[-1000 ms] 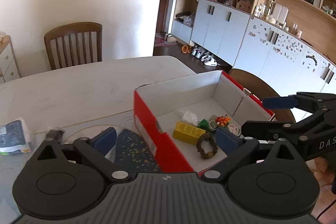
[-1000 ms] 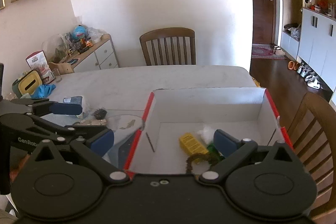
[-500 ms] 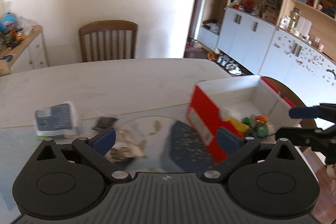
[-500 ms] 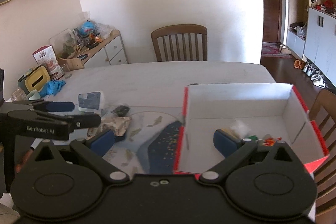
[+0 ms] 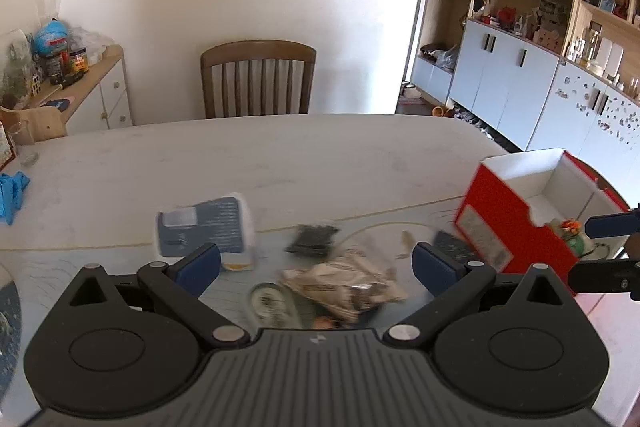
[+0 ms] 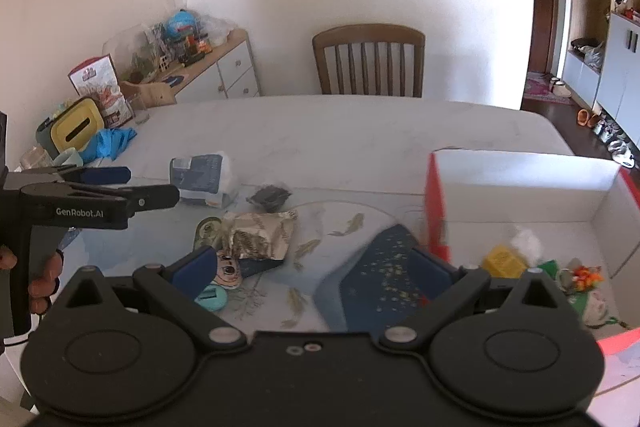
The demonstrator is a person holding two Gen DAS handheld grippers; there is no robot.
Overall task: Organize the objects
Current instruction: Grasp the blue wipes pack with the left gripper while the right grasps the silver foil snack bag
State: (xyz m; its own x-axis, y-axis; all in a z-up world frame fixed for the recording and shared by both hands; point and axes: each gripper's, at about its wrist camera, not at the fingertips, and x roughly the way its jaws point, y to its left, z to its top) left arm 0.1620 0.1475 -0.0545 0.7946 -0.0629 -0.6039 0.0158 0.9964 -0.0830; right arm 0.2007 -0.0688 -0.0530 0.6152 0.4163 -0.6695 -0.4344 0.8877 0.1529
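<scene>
A crumpled foil wrapper [image 5: 344, 285] is lying on the worktop [image 5: 280, 155] between a small black packet [image 5: 314, 238] and a round sticker [image 6: 226, 267], with a blue-labelled pouch [image 5: 208, 225] just beyond. The red box [image 6: 520, 195] is sitting to the right, holding a yellow block [image 6: 502, 261]. The left tongs [image 5: 316, 263] are gaping wide above the wrapper, holding nothing. The right tongs [image 6: 316, 267] are likewise spread wide and empty.
</scene>
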